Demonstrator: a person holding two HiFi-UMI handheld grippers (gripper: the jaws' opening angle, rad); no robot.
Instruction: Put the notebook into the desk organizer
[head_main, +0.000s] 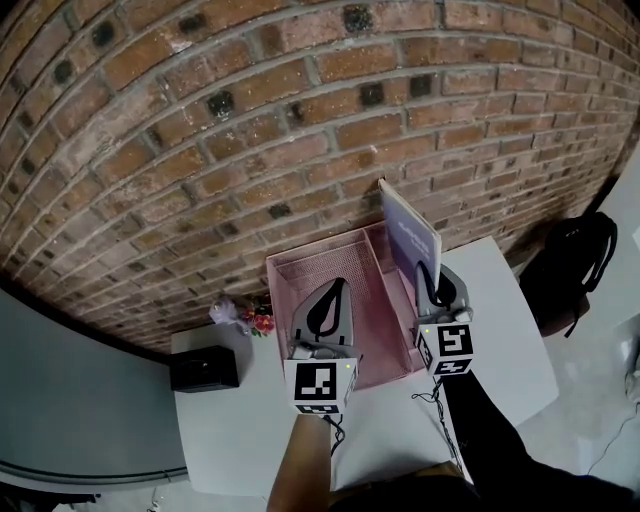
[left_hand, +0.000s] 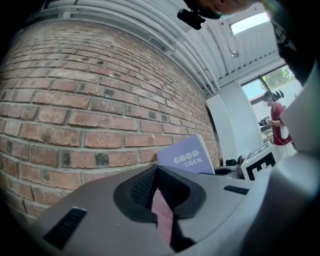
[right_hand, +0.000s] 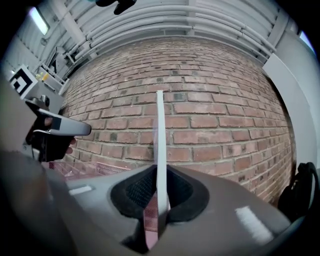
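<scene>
Far left on the white table (head_main: 230, 440): a black box (head_main: 203, 368). Just beside it, against the brick wall (head_main: 250, 130), a small bunch of what are taken to be flowers (head_main: 245, 317).

Left gripper (head_main: 335, 292): held over the wide compartment of the pink mesh desk organizer (head_main: 318, 248). Jaws are seen closed, tips together, nothing between them. Only mesh shows through the gap behind the tips.

Right gripper (head_main: 424, 283): jaws clamped on the lower edge of the lavender notebook (head_main: 408, 232). The notebook is held upright, edge-on to the jaws, over the organizer's narrow right compartment. Contact with the compartment floor cannot be made out.

Handling, as judged: a thin, light, fairly stiff book. The cover is probably smooth, so some slip in the pads is to be expected. A hold low on the edge leaves the tall upper part free to sway. The slot looks narrow, so the book is best kept upright and in line with the divider.

Surface: flat, pale, uncluttered. The organizer is set close to the wall, so little room is left behind it. Far right, off the table: a black backpack (head_main: 575, 262).
</scene>
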